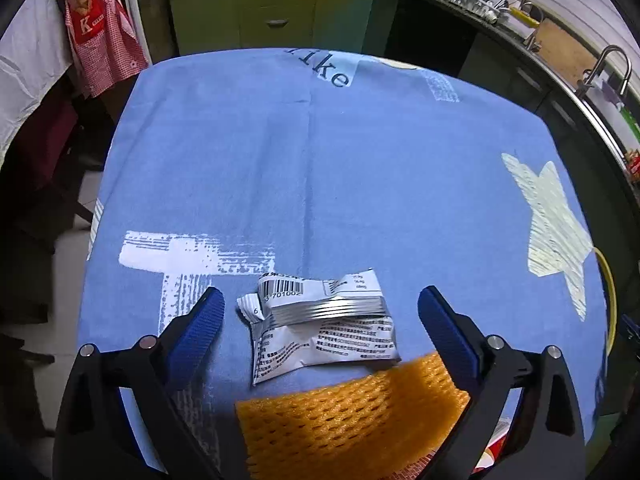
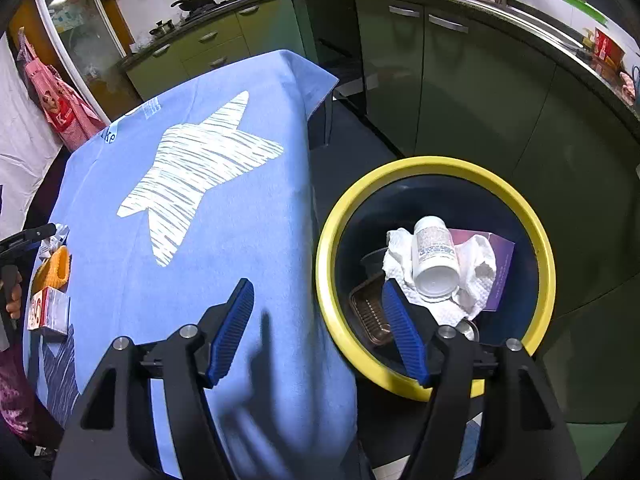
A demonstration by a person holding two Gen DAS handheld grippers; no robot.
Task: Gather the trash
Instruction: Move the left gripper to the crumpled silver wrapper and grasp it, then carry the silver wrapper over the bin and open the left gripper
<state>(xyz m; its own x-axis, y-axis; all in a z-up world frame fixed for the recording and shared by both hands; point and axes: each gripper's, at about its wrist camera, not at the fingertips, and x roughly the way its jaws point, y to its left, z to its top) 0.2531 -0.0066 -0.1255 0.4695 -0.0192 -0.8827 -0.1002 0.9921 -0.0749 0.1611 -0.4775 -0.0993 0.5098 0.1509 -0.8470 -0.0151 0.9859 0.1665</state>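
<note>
Lying flat on the blue-clothed worktop [image 1: 360,168], a crumpled white wrapper [image 1: 324,322] sits between the spread jaws of my left gripper [image 1: 320,312], untouched by either pad. An orange foam net [image 1: 352,412] overlaps its near edge. My right gripper [image 2: 320,332] hangs released and empty, one jaw over the cloth, the other over the yellow-rimmed bin [image 2: 400,168] beside the worktop. Inside I see a white bottle [image 2: 434,258] resting on paper towel [image 2: 476,268].

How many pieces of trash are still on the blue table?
3: a crumpled white wrapper between the left gripper's open fingers, an orange foam net just nearer than it, and a small red-and-white box near the table edge. More may be hidden.
</note>
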